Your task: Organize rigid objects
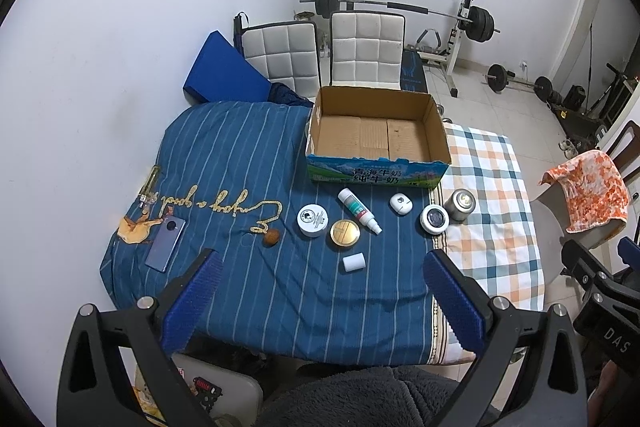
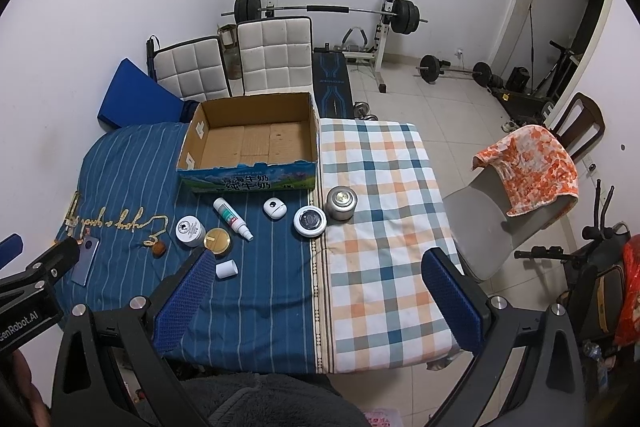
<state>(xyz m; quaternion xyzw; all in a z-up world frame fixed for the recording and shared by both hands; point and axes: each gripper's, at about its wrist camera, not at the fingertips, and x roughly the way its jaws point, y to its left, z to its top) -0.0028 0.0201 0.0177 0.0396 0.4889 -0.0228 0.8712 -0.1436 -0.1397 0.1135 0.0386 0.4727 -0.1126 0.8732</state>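
Observation:
An empty cardboard box (image 1: 378, 131) (image 2: 252, 143) stands at the far side of the table. In front of it lie a white spray bottle (image 1: 359, 211) (image 2: 233, 219), a white jar (image 1: 312, 220) (image 2: 190, 231), a gold compact (image 1: 345, 233) (image 2: 217, 241), a small white cap (image 1: 354, 262) (image 2: 227, 269), a white pebble-shaped case (image 1: 401, 203) (image 2: 274, 207), a round dark-topped tin (image 1: 434, 219) (image 2: 309, 221) and a silver can (image 1: 461, 204) (image 2: 341, 202). My left gripper (image 1: 320, 291) and right gripper (image 2: 316, 287) hover open above the near edge, holding nothing.
A purple phone (image 1: 165, 244) (image 2: 86, 261), a small brown nut (image 1: 271, 238) (image 2: 159, 249) and a clear little bottle (image 1: 148, 193) lie at the left. Blue striped cloth (image 1: 224, 163) and checked cloth (image 2: 380, 211) cover the table. A chair with an orange towel (image 2: 532, 171) stands right.

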